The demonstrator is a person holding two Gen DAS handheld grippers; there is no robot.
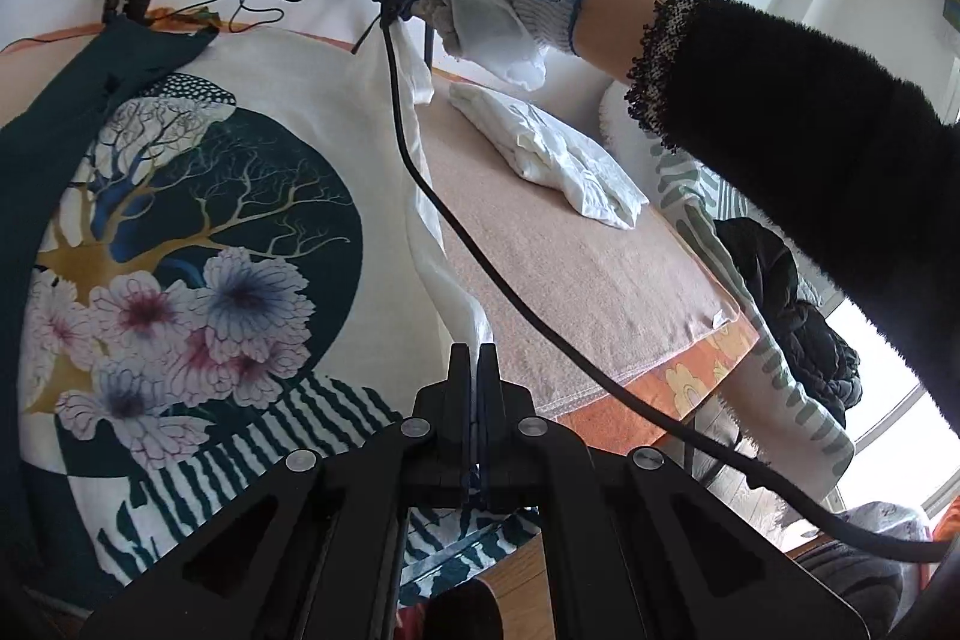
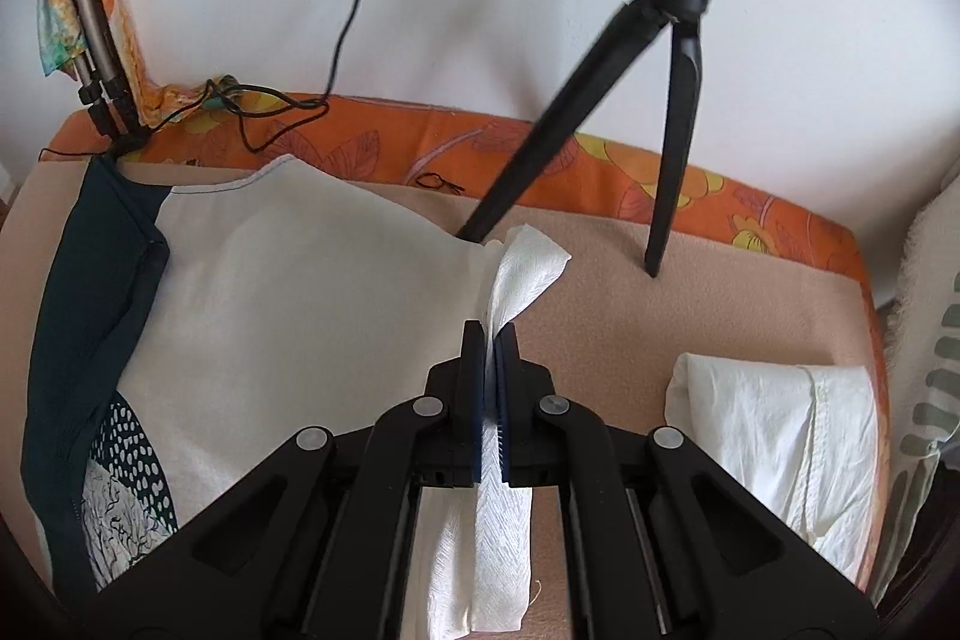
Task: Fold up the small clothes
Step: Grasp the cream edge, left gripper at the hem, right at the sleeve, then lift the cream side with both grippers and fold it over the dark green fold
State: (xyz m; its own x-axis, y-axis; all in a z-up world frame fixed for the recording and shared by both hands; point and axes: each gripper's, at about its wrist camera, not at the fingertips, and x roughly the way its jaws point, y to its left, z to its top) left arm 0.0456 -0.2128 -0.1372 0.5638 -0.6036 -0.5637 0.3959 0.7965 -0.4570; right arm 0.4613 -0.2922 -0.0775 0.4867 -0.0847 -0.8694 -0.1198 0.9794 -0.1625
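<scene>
A white T-shirt (image 1: 336, 148) with a dark teal flower and tree print lies spread on the beige blanket (image 1: 576, 280). My left gripper (image 1: 478, 358) is shut on its white right edge near the hem. My right gripper (image 2: 491, 340) is shut on the shirt's white sleeve (image 2: 528, 268), which sticks up between the fingers. In the left wrist view the gloved hand holds the right gripper (image 1: 399, 1) at the shirt's far right corner. The shirt body (image 2: 288, 292) lies left of the right gripper, with a teal collar edge (image 2: 90, 280).
A folded white garment (image 1: 558, 148) lies on the blanket to the right, also in the right wrist view (image 2: 780, 430). A black tripod (image 2: 660, 100) stands at the back. A striped cloth (image 1: 750, 310) and a dark garment (image 1: 792, 316) hang past the right edge. A black cable (image 1: 480, 256) crosses the blanket.
</scene>
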